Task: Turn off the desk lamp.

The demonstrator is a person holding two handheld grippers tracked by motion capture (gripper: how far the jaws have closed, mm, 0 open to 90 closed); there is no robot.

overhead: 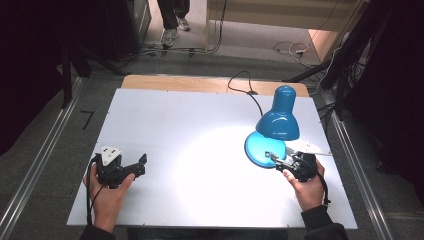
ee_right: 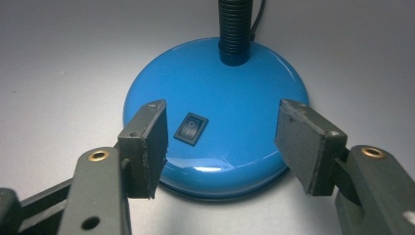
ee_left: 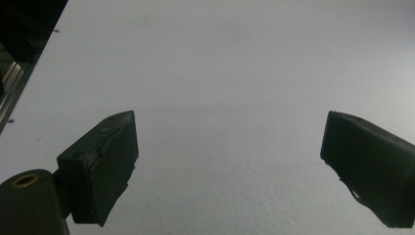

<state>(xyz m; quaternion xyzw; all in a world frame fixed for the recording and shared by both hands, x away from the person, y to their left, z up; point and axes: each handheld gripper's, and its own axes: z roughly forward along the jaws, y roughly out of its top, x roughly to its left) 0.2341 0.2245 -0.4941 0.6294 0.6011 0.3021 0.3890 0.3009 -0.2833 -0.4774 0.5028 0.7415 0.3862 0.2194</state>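
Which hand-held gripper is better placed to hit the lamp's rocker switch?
Right. The right hand-held gripper hangs open over the blue lamp base, with the rocker switch between its jaws. The left hand-held gripper sits across the table.

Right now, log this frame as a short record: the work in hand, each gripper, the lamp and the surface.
work in hand: right gripper at the blue lamp base, near its black rocker switch
right gripper: jaws apart over the base's near edge, pads not pressing on it
left gripper: open, nothing between its jaws, over bare board
lamp: blue shade tilted down, light pool on the board, black flexible neck
surface: white board on a wooden table
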